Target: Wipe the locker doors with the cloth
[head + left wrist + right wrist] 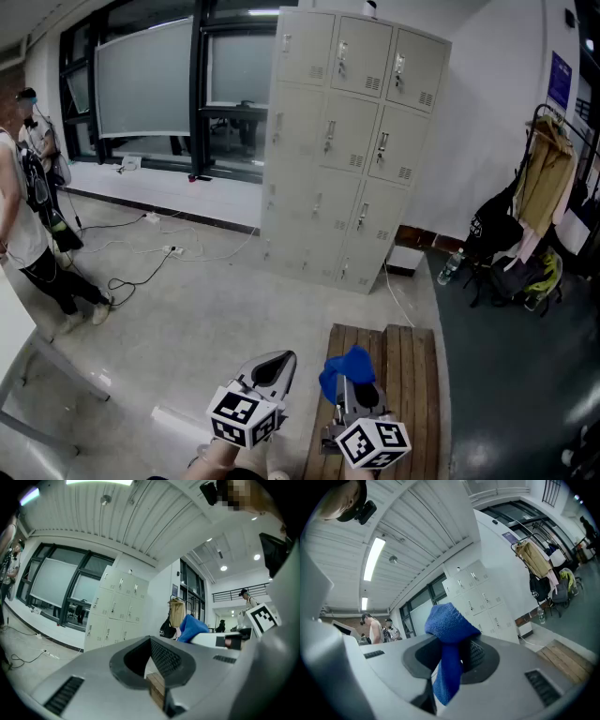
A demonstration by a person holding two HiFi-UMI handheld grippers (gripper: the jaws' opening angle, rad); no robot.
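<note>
The grey locker block (347, 141) stands across the room against the white wall, doors closed; it also shows small in the left gripper view (115, 609) and the right gripper view (480, 602). A blue cloth (345, 368) is bunched in my right gripper (352, 382), which is shut on it; the cloth (449, 625) sticks up and hangs down between the jaws. My left gripper (279, 364) is beside it on the left, shut with nothing in it (152, 641). Both grippers are low in the head view, far from the lockers.
A slatted wooden bench (408, 370) lies under my right gripper. A person (28, 216) stands at the far left near floor cables (150, 258). A coat rack (544, 178) with bags (506, 253) and a bottle (450, 267) fills the right. A white table leg (66, 366) crosses the lower left.
</note>
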